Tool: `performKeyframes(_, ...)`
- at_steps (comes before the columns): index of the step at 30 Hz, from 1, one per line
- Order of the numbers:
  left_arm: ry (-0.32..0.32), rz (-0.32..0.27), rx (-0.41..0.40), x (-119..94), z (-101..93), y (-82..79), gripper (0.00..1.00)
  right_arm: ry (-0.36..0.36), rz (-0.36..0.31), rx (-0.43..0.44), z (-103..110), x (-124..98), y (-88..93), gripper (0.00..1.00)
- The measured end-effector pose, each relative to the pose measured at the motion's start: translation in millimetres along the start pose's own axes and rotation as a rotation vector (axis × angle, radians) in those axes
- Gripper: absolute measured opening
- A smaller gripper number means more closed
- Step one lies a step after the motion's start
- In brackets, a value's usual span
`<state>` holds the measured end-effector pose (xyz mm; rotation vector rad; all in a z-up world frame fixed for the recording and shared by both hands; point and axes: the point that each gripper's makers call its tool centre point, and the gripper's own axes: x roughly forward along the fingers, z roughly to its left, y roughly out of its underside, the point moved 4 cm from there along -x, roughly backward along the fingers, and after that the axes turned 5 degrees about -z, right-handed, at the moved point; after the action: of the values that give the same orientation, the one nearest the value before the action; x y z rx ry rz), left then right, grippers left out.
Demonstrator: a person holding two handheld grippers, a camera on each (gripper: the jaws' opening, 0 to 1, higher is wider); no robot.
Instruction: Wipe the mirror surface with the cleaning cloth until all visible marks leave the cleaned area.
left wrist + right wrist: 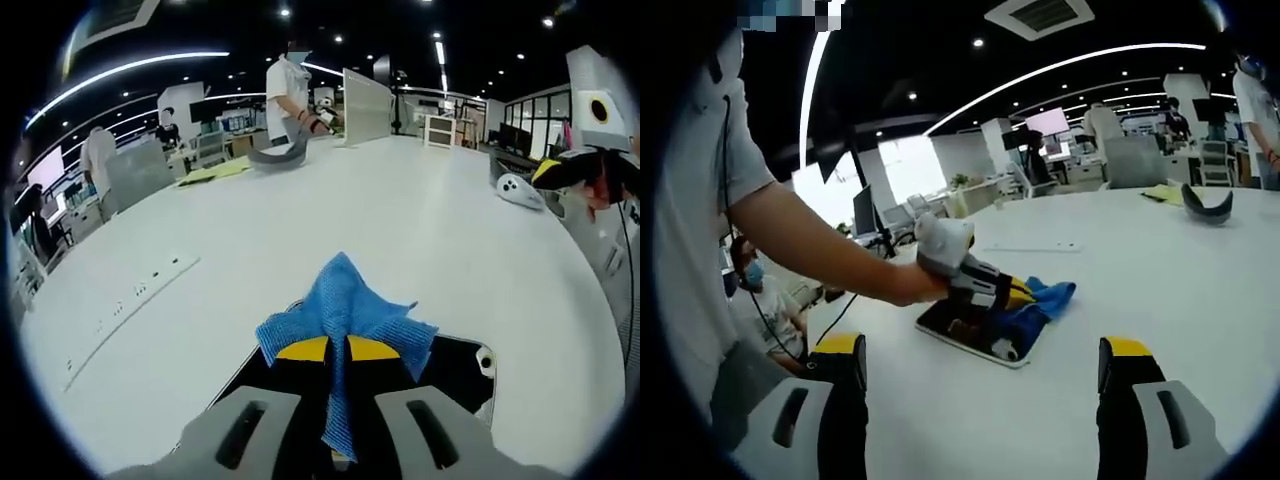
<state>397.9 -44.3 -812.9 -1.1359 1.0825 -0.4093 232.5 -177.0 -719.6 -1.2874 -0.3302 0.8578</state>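
On the mirror (1025, 352) | left claw (337, 350) clamped on blue cloth (345, 305) | right claw (980, 375) wide apart, holding nothing

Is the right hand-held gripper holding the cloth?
No, its jaws stand open and empty; the left hand-held gripper holds the blue cloth on the mirror.

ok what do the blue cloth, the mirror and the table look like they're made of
Blue cloth: soft looped microfibre or terry, going by its fuzzy weave and limp folds. Mirror: glossy reflective glass, probably, in a thin pale frame. Table: smooth white matte top, likely laminate.
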Motion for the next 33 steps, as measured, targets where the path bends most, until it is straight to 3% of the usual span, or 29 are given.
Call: performKeyframes(33,-0.078,-0.006,-0.017,-1.2,36.1,2.6,0.03,0.01,0.01,0.015,-5.3,4.3,0.8,0.94)
